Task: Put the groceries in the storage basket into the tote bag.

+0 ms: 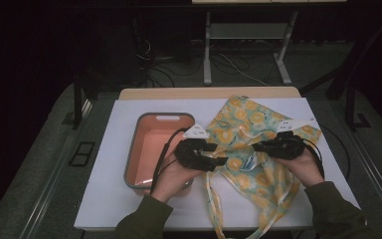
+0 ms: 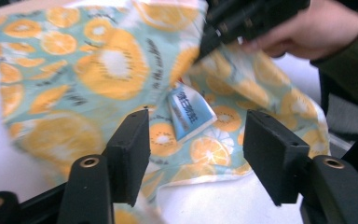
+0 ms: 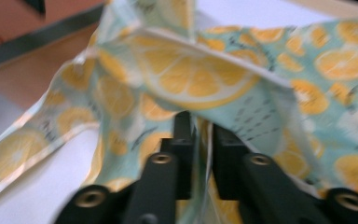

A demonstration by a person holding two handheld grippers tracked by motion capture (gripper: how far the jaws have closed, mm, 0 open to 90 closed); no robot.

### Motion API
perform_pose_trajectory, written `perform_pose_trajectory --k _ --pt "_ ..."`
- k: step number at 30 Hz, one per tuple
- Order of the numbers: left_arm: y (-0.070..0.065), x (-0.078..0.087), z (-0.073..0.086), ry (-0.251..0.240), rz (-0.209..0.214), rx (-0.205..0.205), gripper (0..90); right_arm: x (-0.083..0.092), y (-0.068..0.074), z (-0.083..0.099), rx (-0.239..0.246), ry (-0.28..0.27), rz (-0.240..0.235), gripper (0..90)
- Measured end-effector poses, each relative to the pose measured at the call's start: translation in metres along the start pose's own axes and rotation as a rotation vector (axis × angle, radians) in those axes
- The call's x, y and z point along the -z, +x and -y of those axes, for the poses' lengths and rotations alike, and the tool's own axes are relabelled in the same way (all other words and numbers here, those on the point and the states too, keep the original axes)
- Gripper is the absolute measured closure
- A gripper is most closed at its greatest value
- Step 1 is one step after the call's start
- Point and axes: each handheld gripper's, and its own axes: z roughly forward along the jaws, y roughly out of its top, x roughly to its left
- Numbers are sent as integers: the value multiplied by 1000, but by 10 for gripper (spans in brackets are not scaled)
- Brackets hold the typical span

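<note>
A light blue cloth (image 1: 248,124) printed with orange slices lies crumpled on the white table (image 1: 104,194), its straps trailing to the near edge. My left gripper (image 1: 220,153) hovers at the cloth's left edge. Its jaws stand open with nothing between them, and they frame the cloth (image 2: 88,70) and a small blue-and-white label (image 2: 189,112). My right gripper (image 1: 256,147) points left over the cloth's middle. It is shut on a raised fold of the cloth (image 3: 191,79), with a thin edge of fabric between the near-closed jaws of that gripper (image 3: 203,128). In the left gripper view the right gripper (image 2: 209,42) pinches that fold.
An orange tray with a grey rim (image 1: 131,149) sits at the table's left, right beside my left hand, and its rim (image 3: 42,32) shows behind the cloth. Bare white table lies left of the tray and along the near edge. Stand legs and cables are beyond the far edge.
</note>
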Motion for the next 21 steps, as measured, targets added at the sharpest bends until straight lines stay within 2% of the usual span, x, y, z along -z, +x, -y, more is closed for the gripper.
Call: perform_pose_trajectory --k 4,6,9,11,15,21 --pt "5 6 4 -2 1 -10 352 4 10 6 3 42 0 516" --pt "5 6 5 -5 1 -21 337 14 18 7 16 13 16 465" --pt "6 7 6 -8 2 -23 324 30 33 8 35 -29 -7 451" --pt "6 7 7 -5 -1 -24 318 30 46 13 56 -13 -31 452" --pt "8 7 9 -3 -4 -18 310 15 65 27 86 51 -75 469" --pt "9 8 10 4 -8 -23 301 -14 80 39 131 161 -102 482"
